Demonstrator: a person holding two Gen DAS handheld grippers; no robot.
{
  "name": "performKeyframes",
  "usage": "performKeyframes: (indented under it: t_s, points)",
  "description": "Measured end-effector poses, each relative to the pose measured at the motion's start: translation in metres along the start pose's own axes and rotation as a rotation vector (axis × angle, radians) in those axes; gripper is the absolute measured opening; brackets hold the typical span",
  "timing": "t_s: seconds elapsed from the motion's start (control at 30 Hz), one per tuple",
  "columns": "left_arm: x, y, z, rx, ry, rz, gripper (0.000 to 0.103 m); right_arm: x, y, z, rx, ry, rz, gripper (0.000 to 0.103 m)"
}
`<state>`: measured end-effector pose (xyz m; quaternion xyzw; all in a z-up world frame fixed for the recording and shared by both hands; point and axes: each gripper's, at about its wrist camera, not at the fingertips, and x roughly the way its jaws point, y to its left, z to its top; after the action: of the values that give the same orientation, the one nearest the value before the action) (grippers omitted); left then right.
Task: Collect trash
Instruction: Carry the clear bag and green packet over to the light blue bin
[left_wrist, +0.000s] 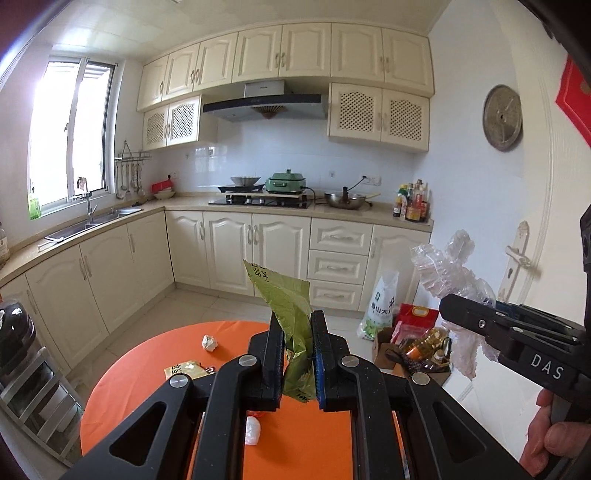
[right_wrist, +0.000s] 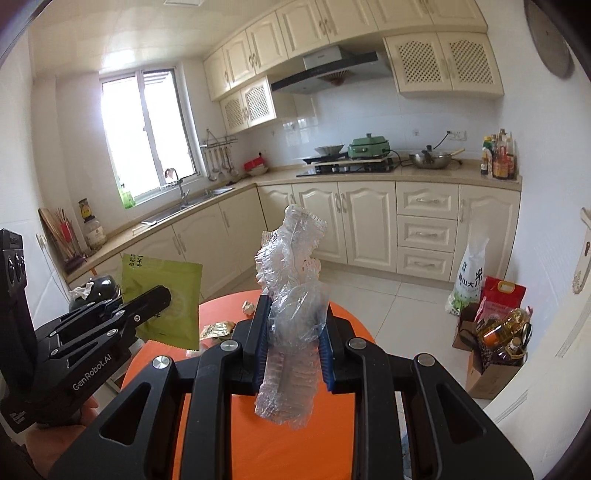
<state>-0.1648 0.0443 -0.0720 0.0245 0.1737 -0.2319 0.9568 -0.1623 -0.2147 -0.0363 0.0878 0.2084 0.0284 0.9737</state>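
My left gripper (left_wrist: 297, 325) is shut on a green snack wrapper (left_wrist: 286, 295) and holds it up above the round orange table (left_wrist: 147, 387). My right gripper (right_wrist: 293, 306) is shut on a crumpled clear plastic wrapper (right_wrist: 291, 273), also held above the table. Each gripper shows in the other view: the right one (left_wrist: 448, 302) with the clear plastic (left_wrist: 450, 266), the left one (right_wrist: 164, 295) with the green wrapper (right_wrist: 173, 291). On the table lie a crumpled white paper ball (left_wrist: 209, 342), a gold wrapper (left_wrist: 186, 369) and a white wad (left_wrist: 253, 432).
Cream kitchen cabinets and a counter with sink (left_wrist: 92, 221) and stove (left_wrist: 262, 201) run along the far walls. A rice sack (left_wrist: 380, 302), a red bag and a box of oil bottles (left_wrist: 424, 350) stand on the floor at right. A door (left_wrist: 535, 240) is at right.
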Motion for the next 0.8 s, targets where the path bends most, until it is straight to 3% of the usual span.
performKeyframes:
  t_s: [0.2, 0.5, 0.8]
  points:
    - [-0.012, -0.041, -0.005, 0.039, -0.014, -0.068, 0.009, -0.023, -0.03, 0.001, 0.04, -0.037, -0.044, 0.023]
    - [0.025, -0.093, -0.004, 0.102, 0.048, -0.238, 0.009, -0.039, -0.118, -0.018, 0.155, -0.021, -0.195, 0.023]
    - [0.123, -0.147, -0.036, 0.169, 0.253, -0.396, 0.009, -0.022, -0.231, -0.079, 0.34, 0.089, -0.376, 0.023]
